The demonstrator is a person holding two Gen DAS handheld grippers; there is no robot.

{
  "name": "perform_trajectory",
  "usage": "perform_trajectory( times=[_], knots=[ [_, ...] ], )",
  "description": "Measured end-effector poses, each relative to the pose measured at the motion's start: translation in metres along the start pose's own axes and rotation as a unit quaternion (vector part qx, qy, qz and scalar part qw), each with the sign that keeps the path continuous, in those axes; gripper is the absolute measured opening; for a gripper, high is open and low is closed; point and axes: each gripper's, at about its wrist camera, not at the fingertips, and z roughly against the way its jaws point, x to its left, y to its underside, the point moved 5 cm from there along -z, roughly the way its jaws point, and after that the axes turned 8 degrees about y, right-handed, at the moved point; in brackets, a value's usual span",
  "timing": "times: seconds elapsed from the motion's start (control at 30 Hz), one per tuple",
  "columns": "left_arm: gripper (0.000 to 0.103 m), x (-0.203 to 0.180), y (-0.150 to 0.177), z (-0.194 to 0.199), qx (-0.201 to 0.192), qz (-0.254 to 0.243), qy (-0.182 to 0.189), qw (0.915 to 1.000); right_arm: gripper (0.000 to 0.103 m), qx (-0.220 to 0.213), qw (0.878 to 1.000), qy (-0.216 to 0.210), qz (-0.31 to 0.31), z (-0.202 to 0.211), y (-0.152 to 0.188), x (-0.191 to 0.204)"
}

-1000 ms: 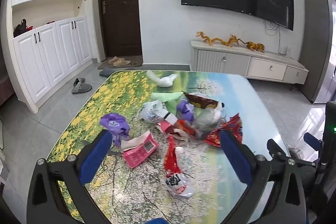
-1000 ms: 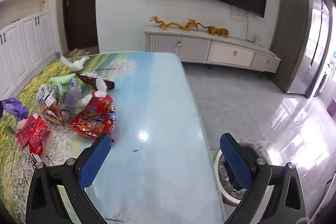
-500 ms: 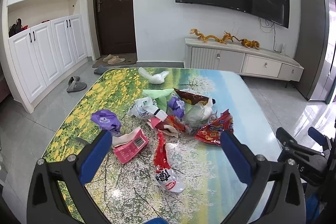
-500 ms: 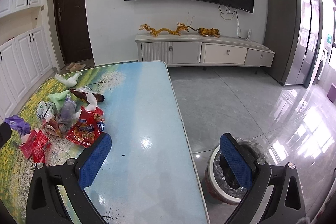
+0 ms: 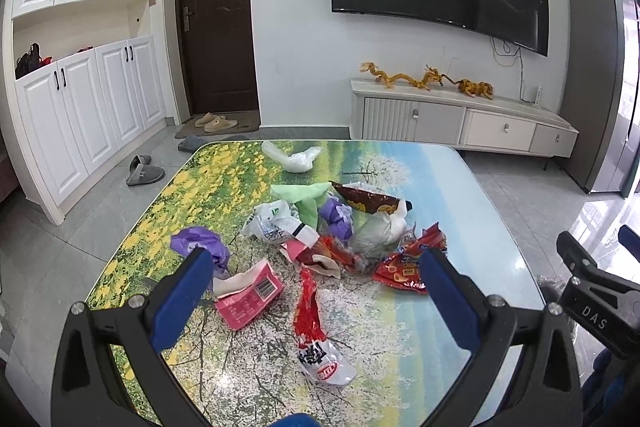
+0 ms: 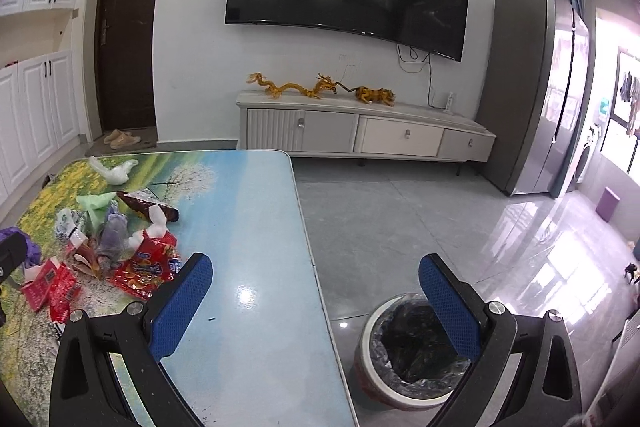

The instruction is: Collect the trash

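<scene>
The desk (image 5: 460, 195), with a printed landscape on its top, fills the lower middle of the left wrist view and the lower left of the right wrist view. On it, near the centre of the left view, lies a loose heap of trash (image 5: 332, 235): crumpled bags and wrappers that touch and overlap one another. The trash bin (image 6: 412, 347), lined with a dark bag, stands on the floor just beside the desk edge, at the lower right of the right view.

The left gripper (image 5: 316, 291) hangs above the near part of the heap; its fingers (image 5: 182, 295) are spread wide and hold nothing. The right gripper (image 6: 316, 297) is also wide open and empty, over the bare part of the desk and the bin.

I judge that the collecting has not yet begun, or is between two pieces. The nearest pieces are a red wrapper (image 5: 312, 323) and a pink carton (image 5: 250, 297), a little apart from the heap. The next move probably calls for lowering the left fingers around one of these, closing on it alone, then carrying it to the bin.
</scene>
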Motion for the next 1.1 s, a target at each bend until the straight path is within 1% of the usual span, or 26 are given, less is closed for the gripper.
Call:
perform_trajectory(
  times=[0.13,0.23,0.33,0.5,0.7,0.8,0.97,1.1],
  knots=[
    [0.103,0.005,-0.002,-0.007,0.001,-0.002,0.000,1.0000,0.103,0.002,1.000,-0.004,0.005,-0.002,-0.001,0.000],
    [0.103,0.011,-0.006,-0.009,-0.006,-0.004,-0.004,1.0000,0.103,-0.001,1.000,-0.018,-0.007,-0.001,-0.003,-0.004],
    [0.103,0.014,-0.009,-0.009,-0.014,-0.013,-0.008,0.9998,0.103,-0.010,1.000,-0.012,-0.007,0.001,-0.010,-0.009],
    [0.103,0.009,-0.012,-0.014,-0.008,-0.025,0.011,0.9996,0.103,-0.018,1.000,-0.008,-0.017,0.001,-0.017,-0.018],
    [0.103,-0.006,-0.014,-0.018,-0.003,-0.037,0.037,0.9986,0.103,-0.014,0.999,-0.010,-0.029,-0.004,-0.018,-0.023],
    [0.103,-0.016,-0.013,-0.019,0.000,-0.044,0.047,0.9979,0.103,-0.003,0.999,-0.014,-0.034,-0.010,-0.015,-0.025],
    [0.103,-0.032,-0.009,-0.019,0.003,-0.063,0.058,0.9963,0.103,0.020,0.999,-0.010,-0.028,-0.020,-0.005,-0.023],
    [0.103,-0.041,-0.007,-0.016,0.004,-0.068,0.067,0.9954,0.103,0.029,0.999,-0.004,-0.028,-0.021,0.000,-0.028]
  ],
)
